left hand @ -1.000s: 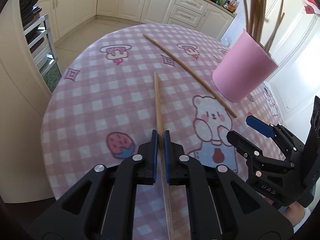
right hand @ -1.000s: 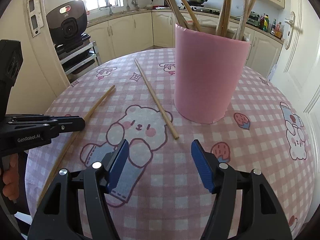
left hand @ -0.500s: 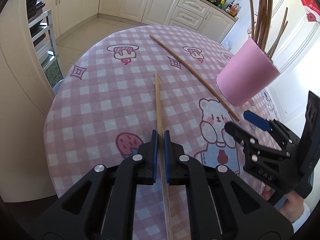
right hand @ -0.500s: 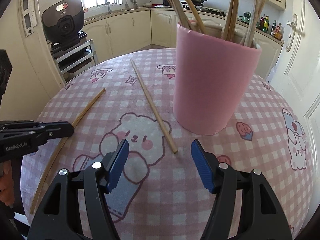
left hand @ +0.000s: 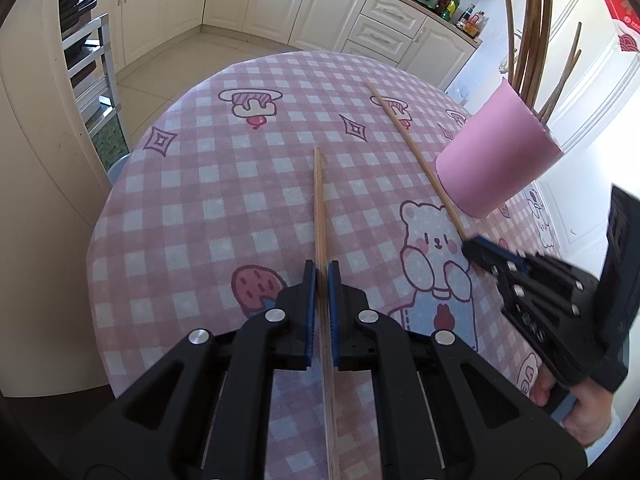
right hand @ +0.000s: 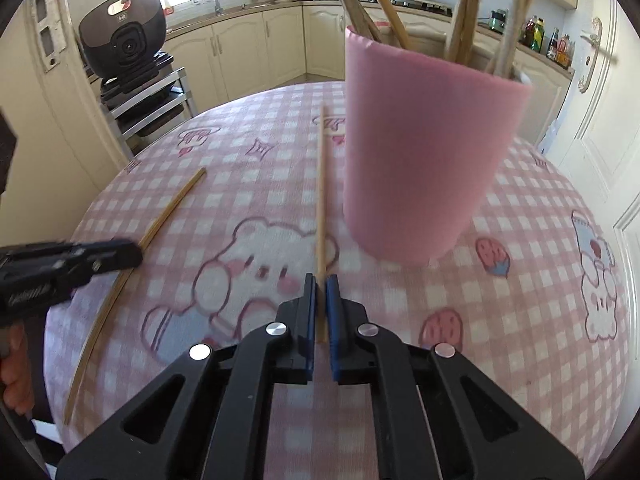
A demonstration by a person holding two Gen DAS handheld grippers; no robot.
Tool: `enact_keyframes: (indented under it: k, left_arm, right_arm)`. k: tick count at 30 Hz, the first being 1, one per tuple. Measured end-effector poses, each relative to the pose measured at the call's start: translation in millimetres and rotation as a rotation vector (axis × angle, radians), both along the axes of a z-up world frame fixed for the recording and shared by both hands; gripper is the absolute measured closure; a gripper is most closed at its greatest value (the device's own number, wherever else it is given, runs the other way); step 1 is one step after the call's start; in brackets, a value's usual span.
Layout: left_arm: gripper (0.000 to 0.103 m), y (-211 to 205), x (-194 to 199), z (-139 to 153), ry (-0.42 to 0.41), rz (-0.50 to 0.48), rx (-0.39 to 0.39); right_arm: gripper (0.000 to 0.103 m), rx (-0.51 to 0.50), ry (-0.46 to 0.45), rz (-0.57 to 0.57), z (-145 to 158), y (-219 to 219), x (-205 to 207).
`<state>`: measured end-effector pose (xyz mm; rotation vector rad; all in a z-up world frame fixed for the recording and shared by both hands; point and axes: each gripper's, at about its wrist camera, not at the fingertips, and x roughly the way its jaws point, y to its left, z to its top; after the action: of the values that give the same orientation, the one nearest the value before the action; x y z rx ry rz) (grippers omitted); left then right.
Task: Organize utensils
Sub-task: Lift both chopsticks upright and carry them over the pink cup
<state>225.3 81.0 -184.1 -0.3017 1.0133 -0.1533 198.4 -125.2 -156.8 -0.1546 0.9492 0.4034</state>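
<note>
My left gripper (left hand: pixel 322 276) is shut on a long wooden chopstick (left hand: pixel 319 200) that runs forward over the pink checked tablecloth (left hand: pixel 200 200). My right gripper (right hand: pixel 320 286) is shut on the near end of a second chopstick (right hand: pixel 321 184) that lies beside the pink cup (right hand: pixel 424 152). The cup holds several chopsticks standing upright. In the left wrist view the right gripper (left hand: pixel 480 252) sits at the near end of that second chopstick (left hand: pixel 408 140), next to the cup (left hand: pixel 492 156). In the right wrist view the left gripper (right hand: pixel 120 254) holds its chopstick (right hand: pixel 168 208).
The round table's edge curves close on the left, with a cream wall (left hand: pixel 36 160) and a metal rack (left hand: pixel 92 80) beyond it. A black appliance (right hand: pixel 124 40) stands on the rack. Kitchen cabinets (left hand: pixel 320 4) line the back and a white door (right hand: pixel 600 100) is at the right.
My right gripper moved forward to the second chopstick's near end and shut on it. My left gripper stayed shut on its chopstick and drew back and up a little.
</note>
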Motion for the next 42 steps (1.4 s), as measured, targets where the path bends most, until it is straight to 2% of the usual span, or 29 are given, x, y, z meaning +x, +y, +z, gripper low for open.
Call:
enact_keyframes:
  k: [7, 11, 12, 14, 16, 20, 27, 31, 33, 34, 38, 42]
  left_arm:
    - [0.097, -2, 2, 0, 0.007, 0.01, -0.003]
    - [0.097, -2, 2, 0, 0.01, 0.015, -0.005]
    - [0.097, -3, 3, 0, 0.012, 0.015, -0.004]
    - [0.097, -5, 6, 2, 0.017, 0.014, -0.003]
    - [0.097, -6, 9, 2, 0.022, 0.016, 0.003]
    - [0.097, -7, 18, 4, 0.028, 0.01, 0.028]
    - [0.097, -6, 35, 1, 0.044, -0.004, 0.035]
    - [0.097, -8, 42, 1, 0.045, -0.016, 0.047]
    - [0.097, -8, 44, 1, 0.042, -0.019, 0.05]
    - [0.097, -9, 44, 1, 0.04, -0.022, 0.054]
    - [0.098, -11, 40, 8, 0.019, -0.029, 0.048]
    - [0.097, -16, 27, 30, -0.04, -0.039, 0.05]
  right_arm:
    - [0.098, 0.004, 0.09, 0.059, 5, -16, -48]
    - [0.096, 0.023, 0.045, 0.035, 12, -15, -44]
    - [0.095, 0.041, 0.043, 0.029, 12, -14, -38]
    - [0.082, 0.053, 0.024, 0.014, 12, -5, -23]
    - [0.075, 0.046, 0.0, 0.019, 11, 8, -9]
    - [0.075, 0.002, -0.036, 0.007, 11, 31, 21]
    - [0.075, -0.022, -0.005, 0.02, -2, 52, 56]
    - [0.075, -0.03, -0.002, 0.02, -4, 54, 59]
    - [0.086, -0.024, -0.001, 0.02, -4, 54, 60]
    - [0.098, -0.025, -0.002, 0.018, -4, 55, 61]
    - [0.098, 0.019, 0.011, 0.022, 0, 51, 57]
    - [0.098, 0.124, -0.024, 0.03, 23, 40, 38]
